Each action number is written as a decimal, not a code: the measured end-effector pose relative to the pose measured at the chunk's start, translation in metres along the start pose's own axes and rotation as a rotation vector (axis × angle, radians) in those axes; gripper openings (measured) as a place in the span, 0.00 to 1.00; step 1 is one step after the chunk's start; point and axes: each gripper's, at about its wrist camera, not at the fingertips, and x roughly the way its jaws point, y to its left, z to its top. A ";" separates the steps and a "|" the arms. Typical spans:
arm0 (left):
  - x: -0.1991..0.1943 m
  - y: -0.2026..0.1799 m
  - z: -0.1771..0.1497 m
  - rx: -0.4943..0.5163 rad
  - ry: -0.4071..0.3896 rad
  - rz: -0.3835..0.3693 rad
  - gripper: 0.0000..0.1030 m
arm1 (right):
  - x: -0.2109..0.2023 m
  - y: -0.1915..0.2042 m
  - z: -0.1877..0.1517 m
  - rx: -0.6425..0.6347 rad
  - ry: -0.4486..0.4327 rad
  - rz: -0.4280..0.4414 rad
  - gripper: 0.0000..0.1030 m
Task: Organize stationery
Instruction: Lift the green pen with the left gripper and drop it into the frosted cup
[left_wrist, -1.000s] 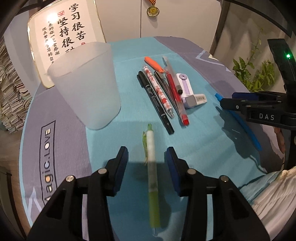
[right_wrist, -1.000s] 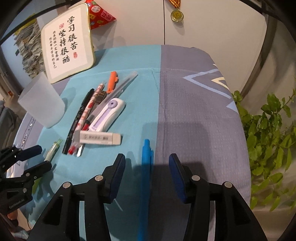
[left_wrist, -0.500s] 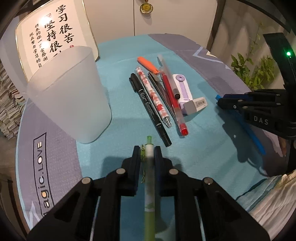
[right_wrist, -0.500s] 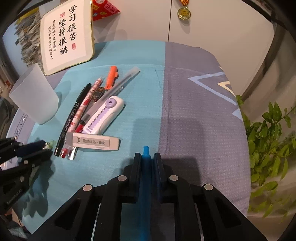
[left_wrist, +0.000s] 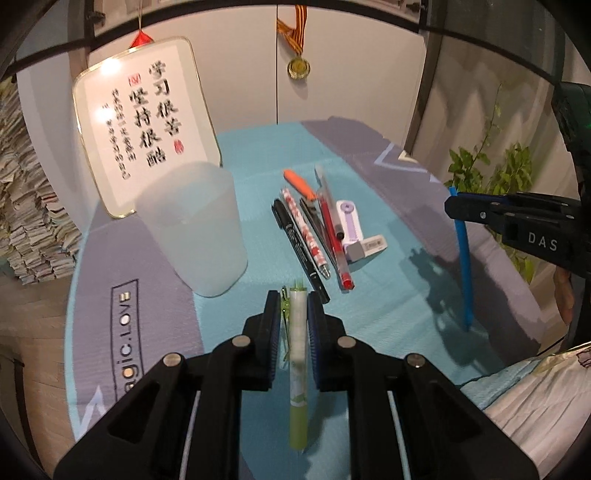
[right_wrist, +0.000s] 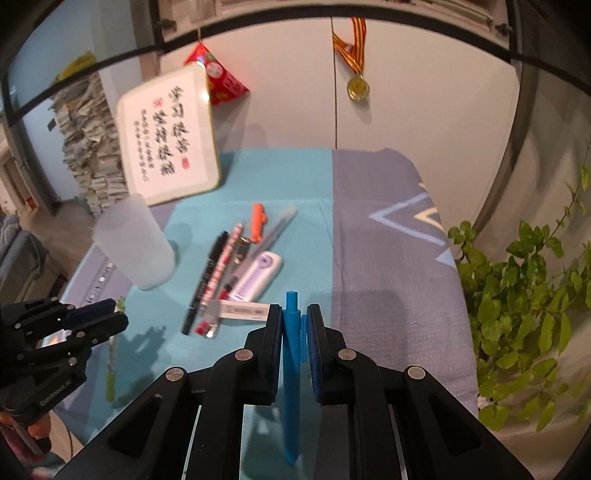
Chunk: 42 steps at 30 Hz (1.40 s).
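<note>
My left gripper (left_wrist: 293, 301) is shut on a green and white pen (left_wrist: 298, 354) and holds it above the cloth. My right gripper (right_wrist: 294, 314) is shut on a blue pen (right_wrist: 290, 373), also lifted; it shows in the left wrist view (left_wrist: 463, 266) hanging from the right gripper (left_wrist: 452, 206). A frosted plastic cup (left_wrist: 195, 229) stands upright at the left, just ahead of my left gripper. A row of pens (left_wrist: 314, 240), an orange cutter (left_wrist: 299, 182), a purple correction tape (left_wrist: 349, 221) and an eraser (left_wrist: 369, 247) lie on the cloth.
A framed calligraphy board (left_wrist: 144, 122) leans on the wall behind the cup. A medal (left_wrist: 298, 66) hangs on the wall. A leafy plant (right_wrist: 524, 314) stands off the table's right edge. Stacked papers (left_wrist: 26, 221) are at the far left.
Both grippers closed on their pens, then lifted them off the cloth and tilted up. The view now shows more of the wall.
</note>
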 end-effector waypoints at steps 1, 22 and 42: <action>-0.005 0.000 0.000 -0.001 -0.011 0.002 0.12 | -0.005 0.002 0.000 -0.003 -0.011 0.004 0.14; -0.087 0.033 0.036 -0.089 -0.258 0.045 0.12 | -0.061 0.062 0.035 -0.070 -0.182 0.091 0.13; -0.087 0.079 0.077 -0.147 -0.354 0.102 0.12 | -0.041 0.133 0.101 -0.205 -0.215 0.166 0.12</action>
